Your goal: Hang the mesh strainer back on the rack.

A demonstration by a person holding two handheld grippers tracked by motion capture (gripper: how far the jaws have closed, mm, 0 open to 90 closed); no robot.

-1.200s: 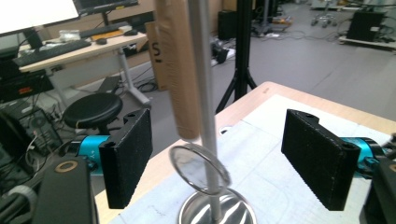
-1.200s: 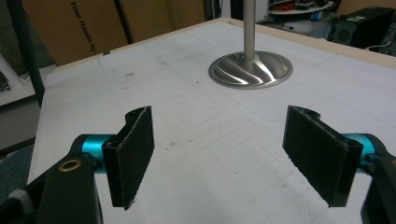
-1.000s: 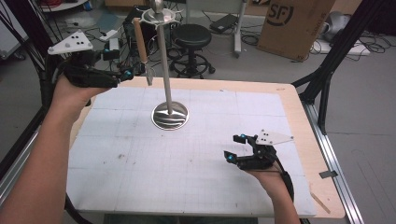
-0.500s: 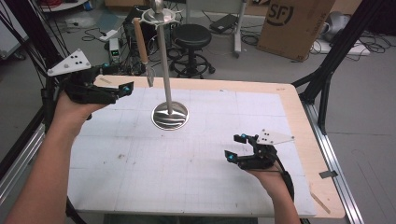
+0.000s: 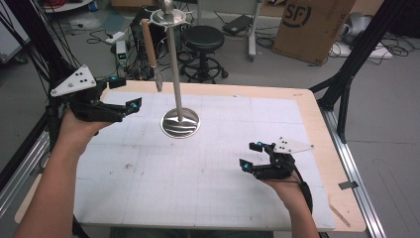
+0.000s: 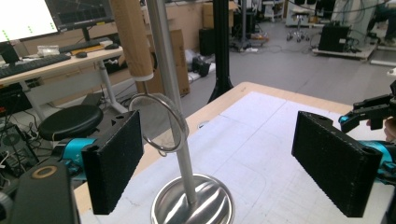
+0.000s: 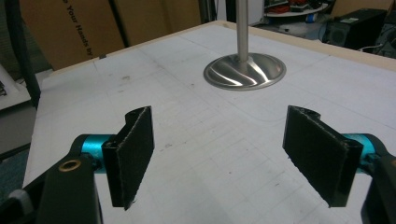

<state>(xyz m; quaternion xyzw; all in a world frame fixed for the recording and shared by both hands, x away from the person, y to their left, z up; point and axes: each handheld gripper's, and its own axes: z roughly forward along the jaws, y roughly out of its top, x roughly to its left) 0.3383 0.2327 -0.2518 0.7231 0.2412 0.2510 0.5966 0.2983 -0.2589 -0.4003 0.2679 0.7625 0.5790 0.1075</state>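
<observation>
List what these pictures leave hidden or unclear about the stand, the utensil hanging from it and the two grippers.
- Stand: its top is cut off by the upper edge in the high view and the left gripper view.
- Hanging utensil: its metal end is too small and blurred in the high view; in the left gripper view the handle runs off the top.
- Left gripper: the right gripper behind is partly covered by its jaw.

Workshop clutter lay around a papered wooden table (image 5: 317, 106).
Behind the table stood a black round stool (image 5: 202, 37), a cardboard box (image 5: 311, 22) printed with letters, and a dark computer case (image 5: 141, 25) among loose cables (image 5: 376, 49) on the grey floor (image 5: 386, 124). Black frame legs (image 5: 346, 84) rose at the table's right edge. In the left gripper view, a desk (image 6: 60, 56) carried a lit monitor (image 6: 23, 18) and a keyboard (image 6: 28, 63).
</observation>
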